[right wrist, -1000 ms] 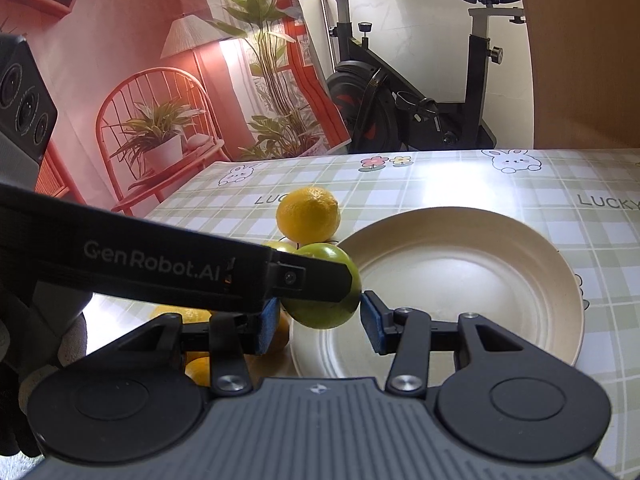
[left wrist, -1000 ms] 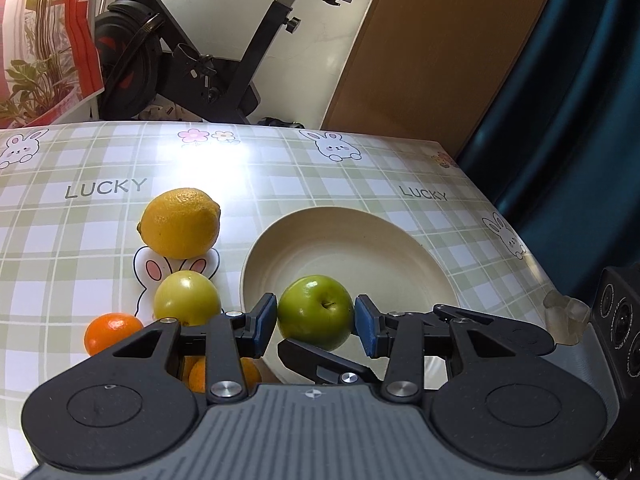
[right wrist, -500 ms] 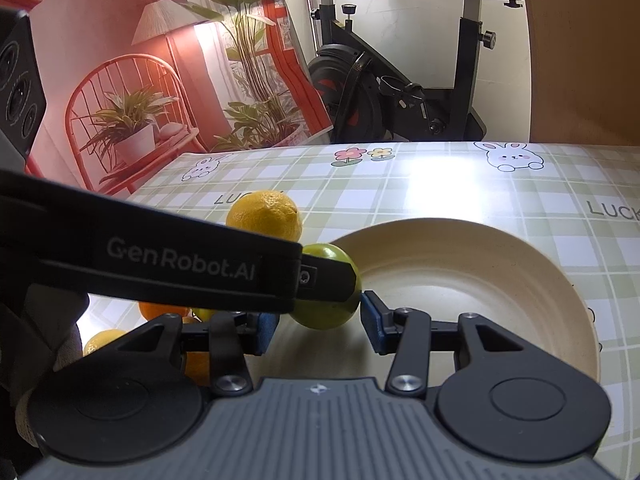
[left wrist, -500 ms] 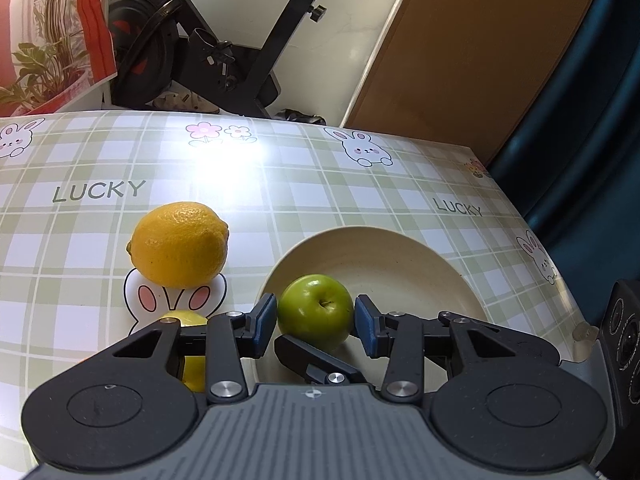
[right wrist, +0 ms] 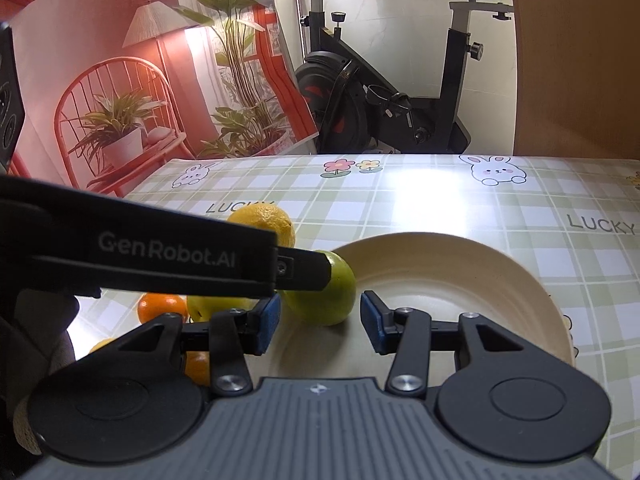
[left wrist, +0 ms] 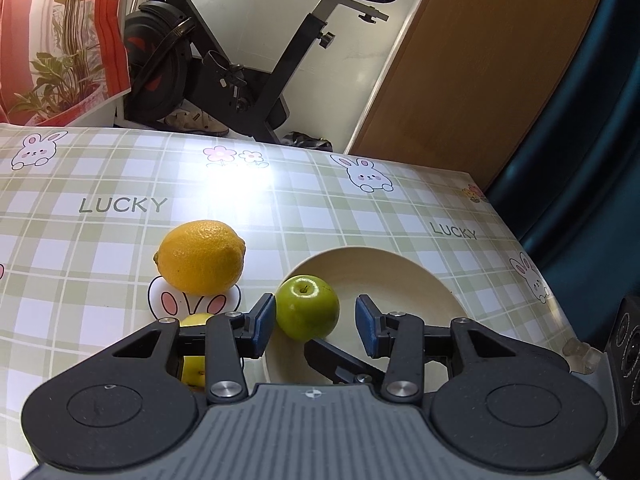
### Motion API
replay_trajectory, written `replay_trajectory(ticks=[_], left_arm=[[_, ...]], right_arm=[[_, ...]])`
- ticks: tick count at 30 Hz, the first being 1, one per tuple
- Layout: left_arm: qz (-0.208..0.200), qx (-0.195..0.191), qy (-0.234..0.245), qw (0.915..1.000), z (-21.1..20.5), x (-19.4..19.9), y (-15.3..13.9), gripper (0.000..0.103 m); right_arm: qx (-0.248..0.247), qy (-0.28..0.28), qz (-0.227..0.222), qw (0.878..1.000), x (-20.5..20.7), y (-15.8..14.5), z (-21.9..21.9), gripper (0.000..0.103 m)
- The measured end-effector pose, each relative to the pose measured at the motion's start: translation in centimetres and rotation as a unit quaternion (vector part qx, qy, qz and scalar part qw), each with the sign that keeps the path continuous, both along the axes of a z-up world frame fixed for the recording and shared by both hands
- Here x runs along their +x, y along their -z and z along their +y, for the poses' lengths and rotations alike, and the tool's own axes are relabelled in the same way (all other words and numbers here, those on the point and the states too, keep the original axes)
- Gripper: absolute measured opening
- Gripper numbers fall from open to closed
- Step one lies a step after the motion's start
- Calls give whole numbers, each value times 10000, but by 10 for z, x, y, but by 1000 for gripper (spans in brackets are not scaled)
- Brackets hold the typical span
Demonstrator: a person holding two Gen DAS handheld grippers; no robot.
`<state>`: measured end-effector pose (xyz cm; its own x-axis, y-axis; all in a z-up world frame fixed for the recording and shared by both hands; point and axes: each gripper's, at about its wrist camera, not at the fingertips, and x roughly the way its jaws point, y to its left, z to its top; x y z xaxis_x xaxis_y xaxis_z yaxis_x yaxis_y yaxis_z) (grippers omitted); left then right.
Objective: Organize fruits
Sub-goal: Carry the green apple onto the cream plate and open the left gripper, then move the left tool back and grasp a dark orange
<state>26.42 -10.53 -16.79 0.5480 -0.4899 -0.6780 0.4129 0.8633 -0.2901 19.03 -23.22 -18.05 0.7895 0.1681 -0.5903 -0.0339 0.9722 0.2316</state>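
A green apple (left wrist: 307, 307) rests on the left rim of a cream plate (left wrist: 384, 276) on the checked tablecloth. My left gripper (left wrist: 316, 320) stands open just short of it. The apple lies near the left pad, with a gap at the right pad. My right gripper (right wrist: 320, 316) is open too, and the same apple (right wrist: 328, 296) lies just beyond its pads. The left gripper's long black finger (right wrist: 160, 256) crosses the right wrist view and covers the apple's upper left. A lemon (left wrist: 200, 258), a yellow-green apple (right wrist: 216, 306) and an orange (right wrist: 160, 310) lie left of the plate.
An exercise bike (left wrist: 240, 60) stands behind the table's far edge. A brown door (left wrist: 480, 60) and a blue curtain (left wrist: 592, 140) are on the right, by the table's right edge with its clear corner guard (left wrist: 580, 354). A gloved hand (right wrist: 36, 340) is at lower left.
In the left wrist view the apple now looks smaller and nearer the left pad, so that gripper has drawn back a little. The orange has left that view. Both grippers' openings look unchanged.
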Motion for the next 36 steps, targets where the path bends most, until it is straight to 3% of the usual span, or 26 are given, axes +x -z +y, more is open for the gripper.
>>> replay_trajectory(ticks=[5,17,36], left_arm=[[-183,-29,67,9998,10,-20,-15,46],[-629,399,-171,9971,36,-68,-27,46],[-356,208,-292,9987,80,-90,-12,45]], right_arm=[[11,48,-101,9999,-25,-7,0,48],[80,9,-138,9999,-67,-13,16,48],[-338,-686,-151,9970,-85,-10,55,48]])
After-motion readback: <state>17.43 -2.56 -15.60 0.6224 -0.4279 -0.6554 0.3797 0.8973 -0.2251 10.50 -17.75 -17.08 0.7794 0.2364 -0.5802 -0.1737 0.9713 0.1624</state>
